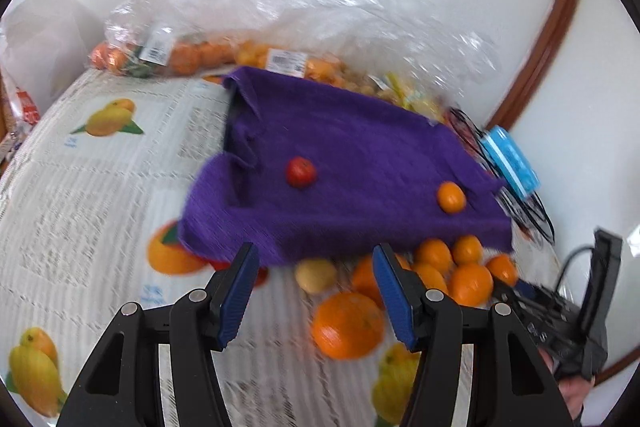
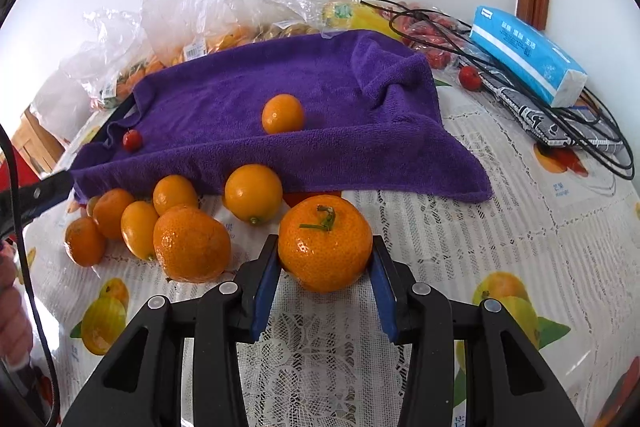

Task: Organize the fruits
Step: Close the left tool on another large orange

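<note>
Right tool [image 2: 325,267] clamps a glossy, dimpled, green-stemmed mandarin [image 2: 325,243].

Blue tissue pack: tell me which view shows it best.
The right wrist view. There the tissue pack lies sharp and whole on the black cables, its print visible. In the left wrist view the pack is small, blurred and pushed toward the edge, behind the purple towel.
</note>
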Motion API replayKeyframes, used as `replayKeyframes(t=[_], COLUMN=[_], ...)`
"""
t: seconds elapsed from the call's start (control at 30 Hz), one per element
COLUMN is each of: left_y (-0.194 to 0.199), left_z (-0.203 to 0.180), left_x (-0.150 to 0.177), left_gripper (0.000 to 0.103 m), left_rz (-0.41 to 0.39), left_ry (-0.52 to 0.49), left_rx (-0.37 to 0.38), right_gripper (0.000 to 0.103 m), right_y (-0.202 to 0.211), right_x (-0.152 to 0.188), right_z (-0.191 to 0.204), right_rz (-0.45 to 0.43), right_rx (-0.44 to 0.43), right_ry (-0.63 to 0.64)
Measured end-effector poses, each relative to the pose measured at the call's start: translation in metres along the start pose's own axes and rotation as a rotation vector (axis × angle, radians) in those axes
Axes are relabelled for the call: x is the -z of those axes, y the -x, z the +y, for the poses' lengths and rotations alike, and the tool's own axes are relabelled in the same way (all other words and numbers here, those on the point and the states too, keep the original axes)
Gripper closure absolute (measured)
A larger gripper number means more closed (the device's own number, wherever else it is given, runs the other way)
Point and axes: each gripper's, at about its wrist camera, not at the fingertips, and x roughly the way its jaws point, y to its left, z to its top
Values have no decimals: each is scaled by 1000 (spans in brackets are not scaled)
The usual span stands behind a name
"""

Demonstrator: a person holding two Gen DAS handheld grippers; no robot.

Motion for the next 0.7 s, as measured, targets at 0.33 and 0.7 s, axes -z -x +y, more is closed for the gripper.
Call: replayKeyframes(t=[0.33,0.7], left_y=[-22,-21], left_z=[-31,-38], left_x=[26,29], left_gripper=[46,62], left_rz=[86,84], left_ry=[-149,-186], left_rx=[-127,-135], right_gripper=[60,57], right_y=[-1,-2], right_x=[0,0], right_z=[-1,1], right_rz=[8,10], right_rx=[-1,-5], right_ry=[4,8])
